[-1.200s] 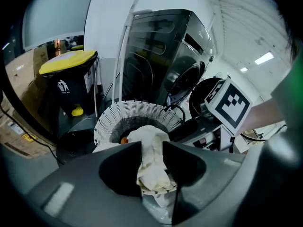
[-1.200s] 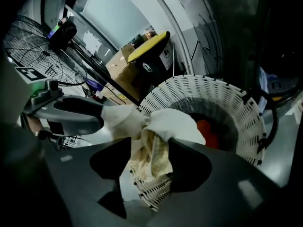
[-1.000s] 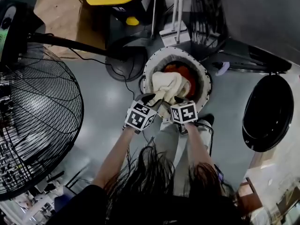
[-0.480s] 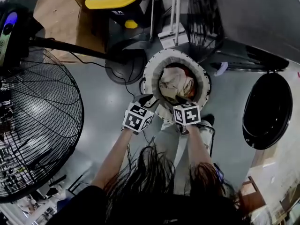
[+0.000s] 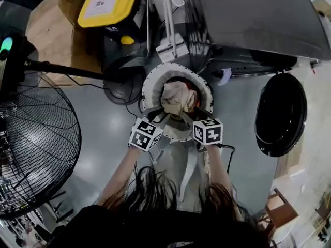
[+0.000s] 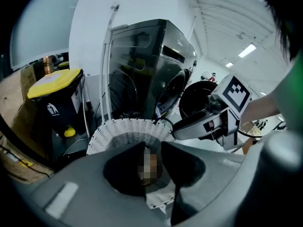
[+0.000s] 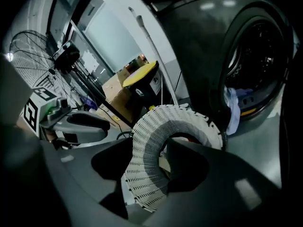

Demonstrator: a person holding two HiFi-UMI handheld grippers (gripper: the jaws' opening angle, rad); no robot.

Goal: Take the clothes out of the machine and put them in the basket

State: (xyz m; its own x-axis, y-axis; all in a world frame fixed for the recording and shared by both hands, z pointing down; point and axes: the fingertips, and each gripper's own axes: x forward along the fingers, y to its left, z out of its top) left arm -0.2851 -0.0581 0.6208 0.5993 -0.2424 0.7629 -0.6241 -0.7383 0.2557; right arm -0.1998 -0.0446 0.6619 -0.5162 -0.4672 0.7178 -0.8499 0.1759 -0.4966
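Basket [image 5: 150, 84] tipping is looming: right tool [image 7: 150, 164], wide and just closing around the rim, is risking hooking it; left tool [image 6: 152, 160] narrow

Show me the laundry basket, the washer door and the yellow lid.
laundry basket [image 5: 148, 88], head view, left side of its white rim.
washer door [image 5: 281, 114], head view, middle of the dark round panel.
yellow lid [image 5: 109, 4], head view, middle of its top.

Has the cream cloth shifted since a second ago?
Yes. The cream cloth has settled inward from the near rim of the white basket, toward its middle.
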